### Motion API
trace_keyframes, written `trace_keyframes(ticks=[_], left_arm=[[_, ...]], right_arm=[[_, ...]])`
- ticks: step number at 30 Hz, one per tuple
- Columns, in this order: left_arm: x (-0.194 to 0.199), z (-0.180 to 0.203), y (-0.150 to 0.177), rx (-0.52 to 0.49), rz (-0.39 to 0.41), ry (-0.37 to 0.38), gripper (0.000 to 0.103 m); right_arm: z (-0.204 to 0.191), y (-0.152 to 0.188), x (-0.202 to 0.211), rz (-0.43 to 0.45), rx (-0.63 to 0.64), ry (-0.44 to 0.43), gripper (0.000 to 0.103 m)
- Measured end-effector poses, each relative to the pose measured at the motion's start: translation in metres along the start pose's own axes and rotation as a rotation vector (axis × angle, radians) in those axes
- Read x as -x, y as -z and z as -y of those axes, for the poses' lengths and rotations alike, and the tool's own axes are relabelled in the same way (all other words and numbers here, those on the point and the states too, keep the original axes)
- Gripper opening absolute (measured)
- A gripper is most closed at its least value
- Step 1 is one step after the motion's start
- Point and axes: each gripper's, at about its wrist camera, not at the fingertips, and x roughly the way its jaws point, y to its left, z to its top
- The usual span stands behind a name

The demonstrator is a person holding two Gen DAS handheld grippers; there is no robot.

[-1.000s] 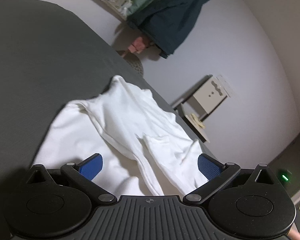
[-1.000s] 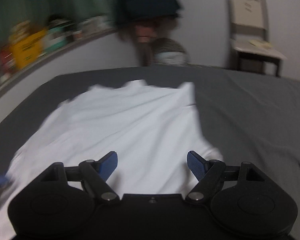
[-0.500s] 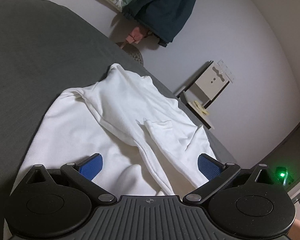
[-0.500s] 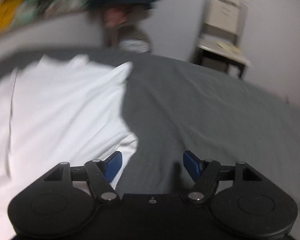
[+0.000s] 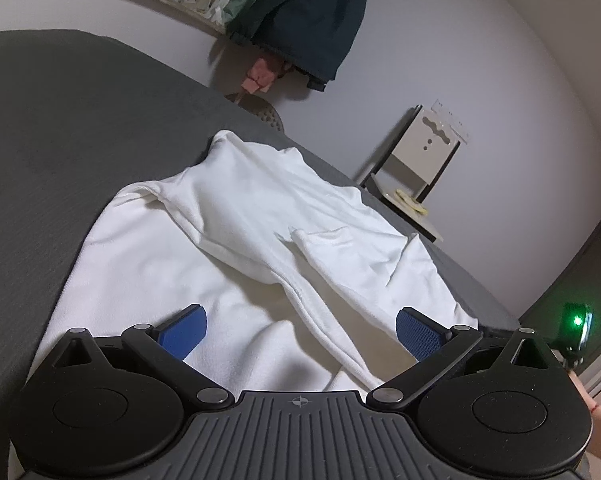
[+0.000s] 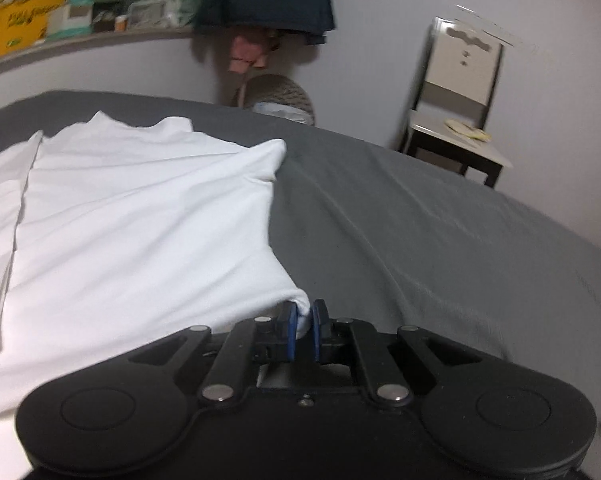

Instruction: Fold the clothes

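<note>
White garment (image 6: 132,216) spread on grey bed (image 6: 420,232). Right gripper (image 6: 303,330) closing, blue pads pinching its near corner. Left gripper (image 5: 300,330) spread wide above the cloth, gripping nothing.

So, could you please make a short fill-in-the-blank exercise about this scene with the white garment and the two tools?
1. The white garment lies on a dark ____ bed sheet.
2. The right tool pinches a ____ of the garment.
3. The left tool hovers over the garment with its jaws ____.
4. Beside the bed, against the wall, stands a ____ with a pale seat.

Missing words: grey; corner; open; chair
</note>
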Motion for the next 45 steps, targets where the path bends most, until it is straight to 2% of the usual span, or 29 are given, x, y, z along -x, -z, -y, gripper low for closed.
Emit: trace_keyframes(ticks=[4, 7, 8, 9, 11, 13, 16, 19, 21, 22, 23, 24, 25, 27, 28, 31, 32, 33, 35, 36, 40, 43, 44, 45], left_arm=[[0.001, 0.0, 0.001, -0.003, 0.005, -0.001, 0.103], [0.002, 0.002, 0.003, -0.009, 0.006, -0.008, 0.103], [0.002, 0.002, 0.003, -0.011, 0.008, -0.01, 0.103], [0.002, 0.003, 0.004, -0.013, 0.009, -0.012, 0.103], [0.002, 0.004, 0.004, -0.019, 0.011, -0.016, 0.103], [0.003, 0.004, 0.005, -0.018, 0.012, -0.015, 0.103], [0.004, 0.004, 0.005, -0.018, 0.014, -0.014, 0.103], [0.003, 0.002, 0.005, -0.019, 0.017, -0.008, 0.103], [0.002, 0.001, 0.005, -0.017, 0.018, -0.004, 0.103], [0.002, 0.001, 0.005, -0.017, 0.019, -0.002, 0.103], [0.001, 0.001, 0.005, -0.017, 0.02, -0.001, 0.103], [0.001, 0.0, 0.005, -0.017, 0.021, 0.0, 0.103], [0.001, 0.0, 0.005, -0.018, 0.022, 0.002, 0.103], [0.0, -0.001, 0.005, -0.017, 0.025, 0.007, 0.103], [0.0, -0.002, 0.005, -0.014, 0.027, 0.01, 0.103], [-0.001, -0.004, 0.005, -0.008, 0.031, 0.019, 0.103], [-0.001, -0.004, 0.004, -0.006, 0.031, 0.02, 0.103], [-0.001, -0.004, 0.004, -0.006, 0.03, 0.019, 0.103], [-0.002, -0.003, 0.004, -0.009, 0.029, 0.016, 0.103], [-0.002, -0.003, 0.003, -0.01, 0.028, 0.015, 0.103], [-0.002, -0.001, 0.003, -0.012, 0.026, 0.006, 0.103], [0.0, 0.001, 0.004, -0.018, 0.025, -0.007, 0.103], [0.0, 0.001, 0.004, -0.019, 0.025, -0.01, 0.103], [0.001, 0.002, 0.005, -0.02, 0.026, -0.013, 0.103]], right_arm=[[0.018, 0.0, 0.004, -0.028, -0.132, 0.024, 0.008], [0.029, -0.007, 0.015, 0.039, -0.184, -0.024, 0.011], [0.03, -0.016, 0.015, 0.058, -0.192, -0.065, 0.021], [0.031, -0.026, 0.013, 0.072, -0.202, -0.104, 0.04], [0.029, -0.051, -0.001, 0.069, -0.235, -0.176, 0.053], [0.025, -0.076, -0.021, 0.047, -0.267, -0.223, 0.053], [0.022, -0.11, -0.059, -0.016, -0.325, -0.232, 0.053], [0.028, -0.129, -0.098, -0.094, -0.392, -0.216, 0.05], [0.033, -0.129, -0.118, -0.126, -0.436, -0.238, 0.047], [0.035, -0.128, -0.128, -0.144, -0.46, -0.257, 0.036], [0.036, -0.127, -0.137, -0.164, -0.482, -0.286, 0.009], [0.035, -0.124, -0.143, -0.182, -0.495, -0.324, 0.005], [0.034, -0.125, -0.147, -0.181, -0.475, -0.327, 0.005], [0.029, -0.131, -0.151, -0.143, -0.382, -0.255, 0.003], [0.032, -0.133, -0.154, -0.135, -0.384, -0.24, 0.003], [0.047, -0.128, -0.157, -0.122, -0.478, -0.267, 0.005], [0.053, -0.126, -0.154, -0.122, -0.485, -0.282, 0.01], [0.058, -0.123, -0.146, -0.112, -0.479, -0.297, 0.021], [0.071, -0.116, -0.131, -0.093, -0.466, -0.33, 0.036], [0.079, -0.108, -0.12, -0.091, -0.454, -0.352, 0.038], [0.1, -0.073, -0.084, -0.164, -0.431, -0.468, 0.041], [0.102, -0.049, -0.068, -0.22, -0.415, -0.508, 0.042], [0.1, -0.044, -0.067, -0.234, -0.406, -0.516, 0.041], [0.098, -0.04, -0.064, -0.234, -0.39, -0.515, 0.029]])
